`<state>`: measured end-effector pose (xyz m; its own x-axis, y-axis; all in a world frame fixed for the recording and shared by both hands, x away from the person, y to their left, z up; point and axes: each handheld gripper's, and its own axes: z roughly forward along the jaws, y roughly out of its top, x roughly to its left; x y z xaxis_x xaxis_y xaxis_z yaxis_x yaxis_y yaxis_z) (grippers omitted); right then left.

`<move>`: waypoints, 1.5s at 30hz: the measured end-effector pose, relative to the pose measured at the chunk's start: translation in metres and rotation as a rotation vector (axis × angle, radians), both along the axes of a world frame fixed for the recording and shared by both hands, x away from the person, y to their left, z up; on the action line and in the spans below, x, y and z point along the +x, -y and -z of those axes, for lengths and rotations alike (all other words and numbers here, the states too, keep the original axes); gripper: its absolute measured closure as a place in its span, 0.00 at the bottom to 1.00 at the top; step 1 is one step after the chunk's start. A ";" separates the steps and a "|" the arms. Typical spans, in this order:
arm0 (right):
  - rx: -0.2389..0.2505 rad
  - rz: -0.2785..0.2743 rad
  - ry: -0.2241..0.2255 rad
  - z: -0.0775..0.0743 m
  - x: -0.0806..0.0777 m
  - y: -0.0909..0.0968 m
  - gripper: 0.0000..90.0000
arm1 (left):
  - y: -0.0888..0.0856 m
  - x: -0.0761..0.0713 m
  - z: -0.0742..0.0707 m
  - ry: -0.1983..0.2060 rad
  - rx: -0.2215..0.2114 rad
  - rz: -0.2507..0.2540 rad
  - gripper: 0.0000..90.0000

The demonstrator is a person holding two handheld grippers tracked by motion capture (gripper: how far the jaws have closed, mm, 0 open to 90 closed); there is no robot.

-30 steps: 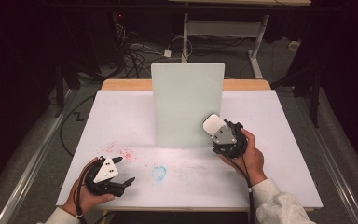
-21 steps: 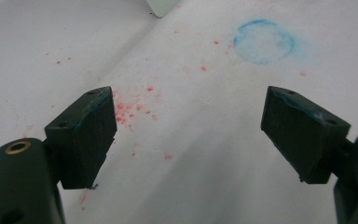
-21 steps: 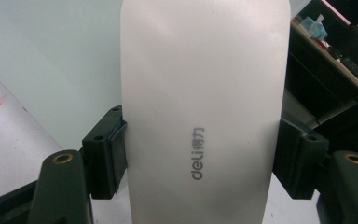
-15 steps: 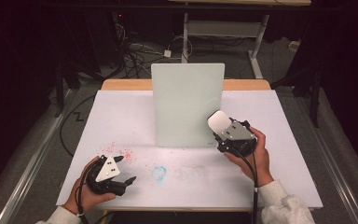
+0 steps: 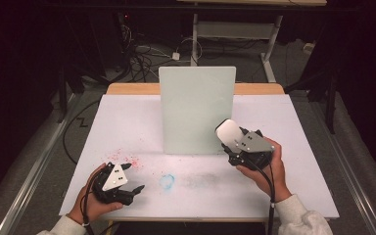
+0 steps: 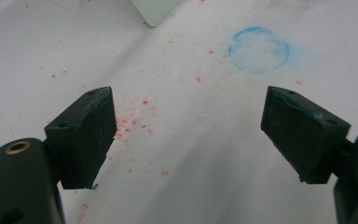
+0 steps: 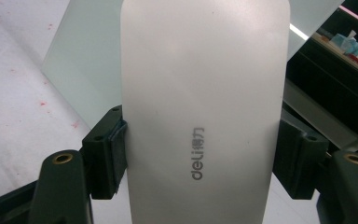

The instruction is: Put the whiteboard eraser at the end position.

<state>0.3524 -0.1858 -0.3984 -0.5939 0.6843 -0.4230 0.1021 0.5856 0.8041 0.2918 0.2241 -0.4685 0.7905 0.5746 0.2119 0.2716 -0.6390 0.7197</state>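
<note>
The right gripper (image 5: 231,139) is clamped on a white eraser (image 7: 205,107) printed "deli", held just beside the lower right corner of the upright pale-green board (image 5: 197,110) near the middle of the white table (image 5: 127,122). The left gripper (image 5: 133,190), jaws wide apart with nothing between them, rests near the table's front left corner. Red specks (image 6: 135,122) and a blue ring smudge (image 6: 259,49) mark the surface beside it.

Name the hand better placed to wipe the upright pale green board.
Right. The right gripper already clamps the white rounded eraser beside the upright pale green board; the left gripper sits open, far off.
</note>
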 end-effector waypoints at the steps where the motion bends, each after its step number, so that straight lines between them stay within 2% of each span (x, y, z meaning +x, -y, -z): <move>1: -0.001 -0.006 -0.005 0.000 -0.001 0.000 0.34 | 0.000 0.000 0.000 0.001 0.000 -0.001 0.20; 6: -0.005 -0.046 -0.026 0.001 -0.005 -0.005 0.34 | -0.002 -0.002 0.000 0.003 -0.003 -0.008 0.20; 15: -0.058 -0.118 -0.084 0.004 -0.010 -0.015 0.34 | -0.002 -0.002 0.000 0.000 0.002 -0.009 0.20; 17: -0.076 -0.140 -0.108 0.004 -0.010 -0.017 0.34 | -0.002 -0.002 0.000 0.000 0.002 -0.008 0.20; 19: -0.116 -0.182 -0.163 0.007 -0.010 -0.021 0.34 | -0.002 -0.002 0.000 -0.001 0.004 -0.007 0.20; 24: -0.195 -0.239 -0.214 0.016 -0.010 -0.030 0.34 | -0.001 -0.002 0.000 -0.002 0.006 -0.003 0.20; 29: -0.241 -0.277 -0.262 0.024 -0.009 -0.036 0.34 | 0.000 -0.002 0.001 -0.006 0.008 -0.001 0.20; 31: -0.243 -0.284 -0.284 0.027 -0.008 -0.038 0.34 | 0.000 -0.002 0.001 -0.006 0.011 0.000 0.20; 42: -0.279 -0.342 -0.319 0.032 -0.008 -0.045 0.34 | 0.000 -0.001 0.002 -0.010 0.012 0.002 0.20; 45: -0.310 -0.350 -0.329 0.034 -0.010 -0.049 0.34 | 0.001 -0.001 0.002 -0.011 0.014 0.001 0.20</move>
